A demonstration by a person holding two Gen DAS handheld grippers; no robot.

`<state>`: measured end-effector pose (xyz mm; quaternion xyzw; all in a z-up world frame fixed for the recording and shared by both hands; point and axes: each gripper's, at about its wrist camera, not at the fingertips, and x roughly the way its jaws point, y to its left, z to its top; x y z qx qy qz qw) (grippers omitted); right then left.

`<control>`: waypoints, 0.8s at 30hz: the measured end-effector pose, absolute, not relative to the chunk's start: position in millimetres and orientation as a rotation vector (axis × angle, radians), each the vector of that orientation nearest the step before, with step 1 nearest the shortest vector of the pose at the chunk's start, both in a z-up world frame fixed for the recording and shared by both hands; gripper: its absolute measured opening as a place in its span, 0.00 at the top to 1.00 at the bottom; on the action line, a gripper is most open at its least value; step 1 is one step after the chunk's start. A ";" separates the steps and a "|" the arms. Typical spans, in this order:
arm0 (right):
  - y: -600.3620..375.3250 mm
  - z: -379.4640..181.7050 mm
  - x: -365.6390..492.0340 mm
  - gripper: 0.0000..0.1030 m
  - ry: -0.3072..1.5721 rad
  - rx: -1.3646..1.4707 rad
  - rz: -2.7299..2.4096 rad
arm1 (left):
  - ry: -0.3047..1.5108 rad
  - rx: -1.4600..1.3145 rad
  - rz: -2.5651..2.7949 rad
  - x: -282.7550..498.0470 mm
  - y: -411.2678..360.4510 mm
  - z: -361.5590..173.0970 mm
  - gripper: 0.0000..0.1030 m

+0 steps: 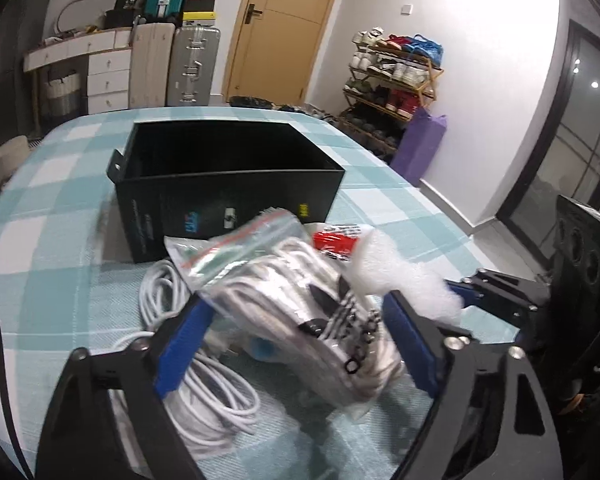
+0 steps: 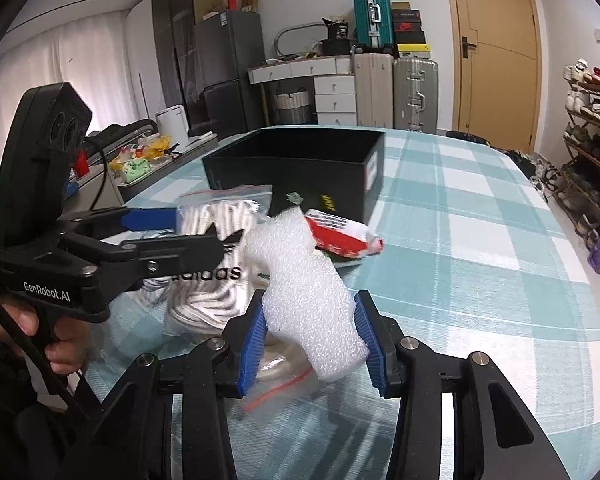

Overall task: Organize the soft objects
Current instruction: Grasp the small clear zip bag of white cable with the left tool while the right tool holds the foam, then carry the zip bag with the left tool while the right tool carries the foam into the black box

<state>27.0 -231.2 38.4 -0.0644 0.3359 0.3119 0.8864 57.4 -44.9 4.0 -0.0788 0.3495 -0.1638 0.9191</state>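
Note:
My left gripper (image 1: 296, 312) is shut on a clear zip bag of white shoelaces (image 1: 300, 300) with an Adidas print, held above the table; it also shows in the right wrist view (image 2: 216, 264). My right gripper (image 2: 310, 320) is shut on a white foam piece (image 2: 308, 288), seen in the left wrist view too (image 1: 396, 276). An open black box (image 1: 224, 176) stands just behind on the checked tablecloth (image 1: 52, 208). A white cable coil (image 1: 204, 400) lies under the bag. A red and white packet (image 2: 340, 234) lies in front of the box.
Another clear zip bag (image 2: 280, 376) lies under my right gripper. Suitcases (image 2: 396, 88), drawers and a door stand behind the table. A shoe rack (image 1: 392, 84) and a purple bag (image 1: 420, 144) are off the right edge.

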 end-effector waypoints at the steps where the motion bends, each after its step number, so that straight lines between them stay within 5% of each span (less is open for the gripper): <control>1: -228.1 37.8 27.1 0.59 0.700 -0.141 0.654 | 0.719 -0.159 -0.345 56.3 -46.0 3.5 0.22; 5: -219.8 34.6 24.7 0.59 0.706 -0.159 0.678 | 0.712 -0.163 -0.365 51.9 -46.9 3.9 0.33; 7: -216.9 33.9 23.9 0.60 0.705 -0.162 0.682 | 0.715 -0.175 -0.364 51.4 -42.6 3.1 0.52; 10: -215.3 33.3 23.3 0.60 0.703 -0.164 0.680 | 0.720 -0.213 -0.386 48.7 -36.6 1.8 0.64; 24: -223.0 54.3 16.1 0.60 0.616 -0.121 0.694 | 0.622 -0.215 -0.390 19.2 -20.9 30.7 0.86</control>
